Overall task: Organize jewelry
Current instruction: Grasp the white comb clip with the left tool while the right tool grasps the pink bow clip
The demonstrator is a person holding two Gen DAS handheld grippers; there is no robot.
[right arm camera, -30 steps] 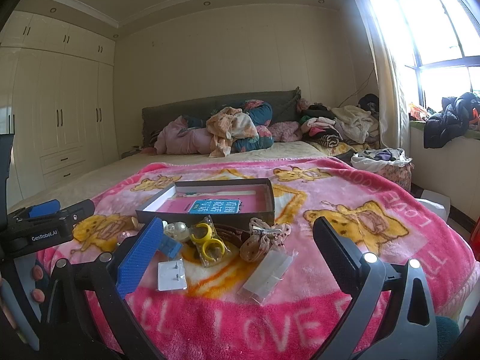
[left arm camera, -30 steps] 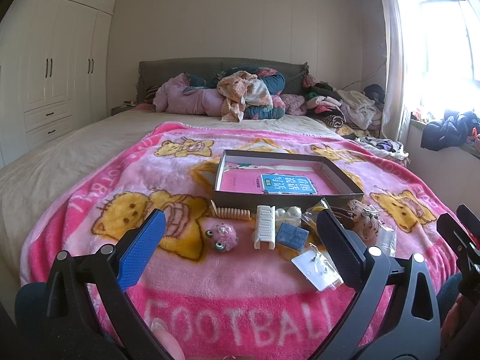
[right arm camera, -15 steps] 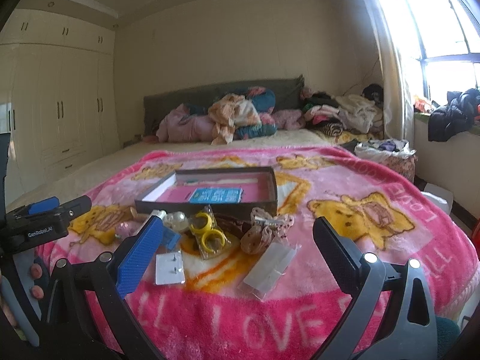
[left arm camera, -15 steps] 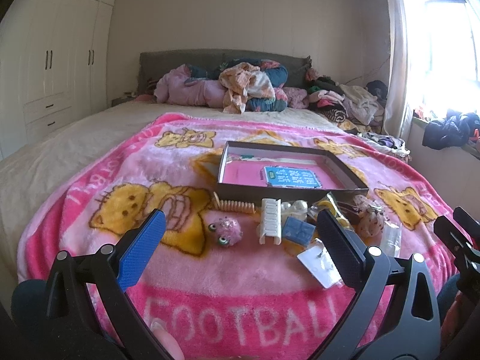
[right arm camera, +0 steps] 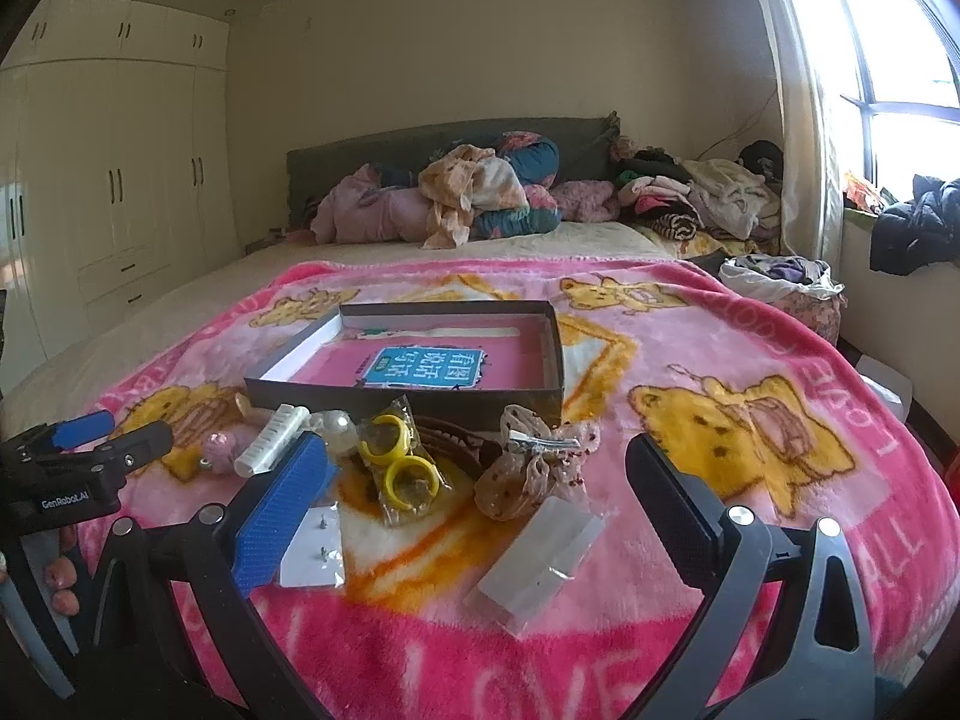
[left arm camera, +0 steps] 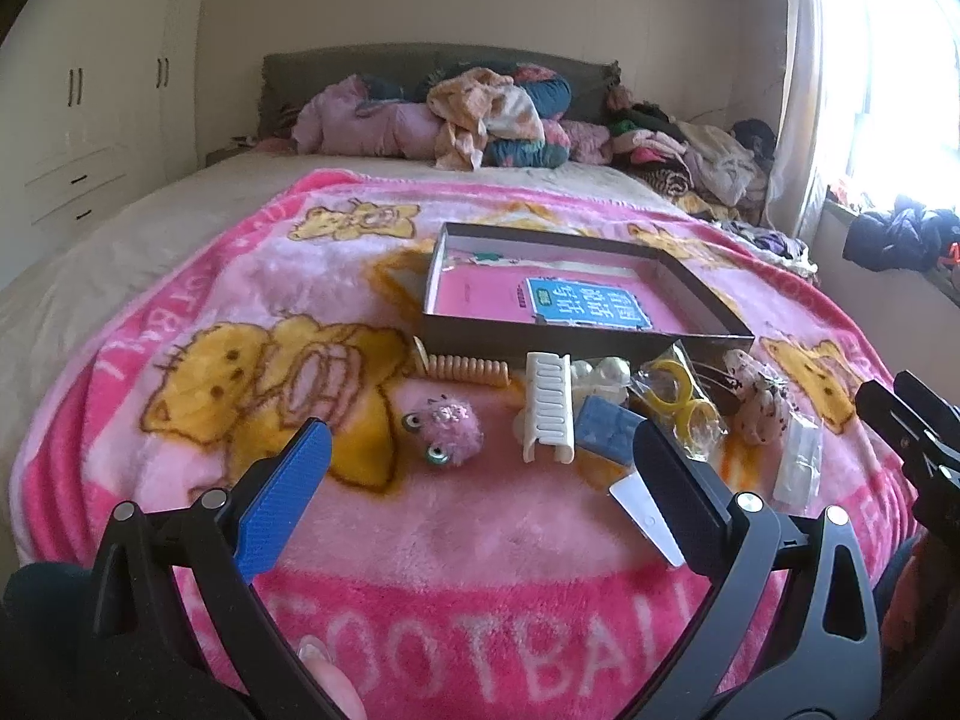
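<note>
A shallow dark box (left arm camera: pixel 576 345) (right arm camera: pixel 420 399) with a pink book inside lies on the pink blanket. In front of it lie a beige spiral hair tie (left arm camera: pixel 462 369), a pink fuzzy clip (left arm camera: pixel 447 429), a white hair claw (left arm camera: pixel 547 405), a blue card (left arm camera: pixel 606 429), bagged yellow rings (left arm camera: pixel 681 399) (right arm camera: pixel 399 462), a spotted fabric bow (left arm camera: pixel 759 402) (right arm camera: pixel 534 462), an earring card (right arm camera: pixel 315 549) and a clear packet (right arm camera: pixel 543 558). My left gripper (left arm camera: pixel 480 462) is open and empty, near the fuzzy clip. My right gripper (right arm camera: pixel 477 480) is open and empty, over the bow and packet.
The pink cartoon blanket (left arm camera: pixel 180 312) covers the bed's foot. Piled clothes and pillows (left arm camera: pixel 480 120) lie at the headboard. White wardrobes (right arm camera: pixel 90 180) stand left, a window (right arm camera: pixel 900 90) right. The left gripper shows at the right wrist view's left edge (right arm camera: pixel 78 468).
Both grippers have moved forward and lower toward the items, which look larger and nearer. Both stay open and empty.
</note>
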